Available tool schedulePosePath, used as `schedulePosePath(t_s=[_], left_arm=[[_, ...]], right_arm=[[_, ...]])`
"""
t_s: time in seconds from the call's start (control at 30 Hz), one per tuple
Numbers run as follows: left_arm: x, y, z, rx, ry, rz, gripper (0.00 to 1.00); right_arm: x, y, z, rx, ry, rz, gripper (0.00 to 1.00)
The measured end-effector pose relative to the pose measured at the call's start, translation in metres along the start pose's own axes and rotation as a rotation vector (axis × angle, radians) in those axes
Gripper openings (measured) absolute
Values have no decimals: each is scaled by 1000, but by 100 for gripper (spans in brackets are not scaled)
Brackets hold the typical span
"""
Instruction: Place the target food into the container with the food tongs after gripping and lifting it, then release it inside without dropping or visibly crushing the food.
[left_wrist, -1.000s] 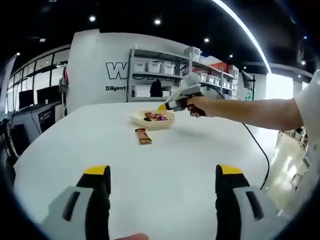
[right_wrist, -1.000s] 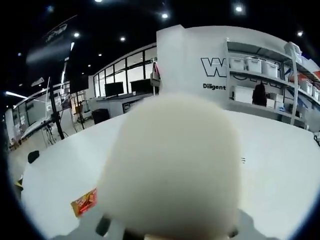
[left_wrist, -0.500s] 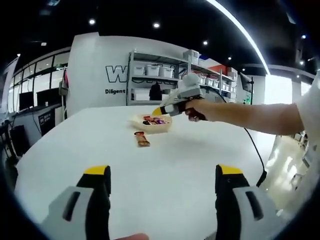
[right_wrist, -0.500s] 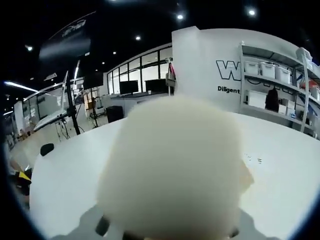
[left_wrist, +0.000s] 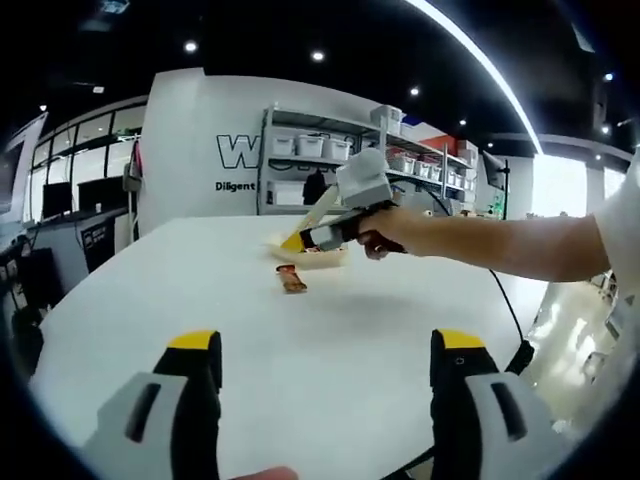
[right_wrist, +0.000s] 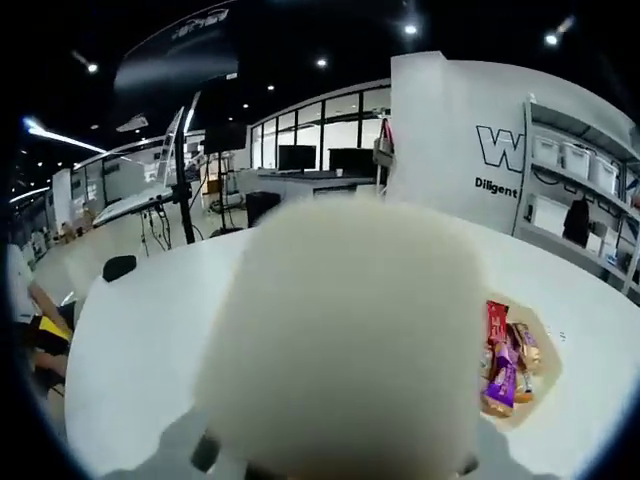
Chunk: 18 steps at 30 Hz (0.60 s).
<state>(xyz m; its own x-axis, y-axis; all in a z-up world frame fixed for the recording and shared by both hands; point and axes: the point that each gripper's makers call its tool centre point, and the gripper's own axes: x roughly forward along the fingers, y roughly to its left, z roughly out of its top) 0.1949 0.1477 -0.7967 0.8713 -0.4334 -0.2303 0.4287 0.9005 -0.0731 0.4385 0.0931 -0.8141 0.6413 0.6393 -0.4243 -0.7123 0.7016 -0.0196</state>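
Jutting up and back from the right gripper (left_wrist: 300, 240), the pale food tongs (left_wrist: 320, 207) show in the left gripper view as one thin cream strip; whether they are squeezed or slack, and whether anything sits between their tips, I cannot tell. In the right gripper view a big blurred white mass (right_wrist: 350, 340) covers the middle and hides that gripper's jaws, so the grip cannot be judged there either.

From the left gripper view the yellow-tipped end of the right gripper hangs above the table (left_wrist: 200, 300), near the container (left_wrist: 325, 260), and a wrapped snack bar (left_wrist: 291, 278) lies flat on the table just in front of the container, apart from it. The right gripper view looks down into the container (right_wrist: 545, 375), which holds several wrapped snacks (right_wrist: 505, 365) in red, purple and orange.

White table surface lies open on every side of the bar and container; its curved edge (right_wrist: 80, 340) runs along the left of the right gripper view.

A hand (left_wrist: 390, 228) holds the right gripper with the forearm stretched level from the right. The left gripper (left_wrist: 328, 345) sits low and back, its jaws spread wide with nothing between them
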Motion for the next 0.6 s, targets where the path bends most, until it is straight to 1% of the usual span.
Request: schedulePosePath(t_s=[0.03,0.2,0.33,0.4,0.6], left_arm=[[-1,1,0,0,1,1,84],[-5,4,2,-1,-6,11,84],[-7,6,2,-2,-8,17,84],[-8,6,2,-2,-7,15,84],[-10,5,3,-3,-14,17,84]], right_arm=[[5,5,-4,-3,11,9,19],[14,14,-12,5,28,32,19],[15,19,-15,21,33,42,19],[17,24,-20,19,41,51,19],[15,27,-24,23,53,63,19]])
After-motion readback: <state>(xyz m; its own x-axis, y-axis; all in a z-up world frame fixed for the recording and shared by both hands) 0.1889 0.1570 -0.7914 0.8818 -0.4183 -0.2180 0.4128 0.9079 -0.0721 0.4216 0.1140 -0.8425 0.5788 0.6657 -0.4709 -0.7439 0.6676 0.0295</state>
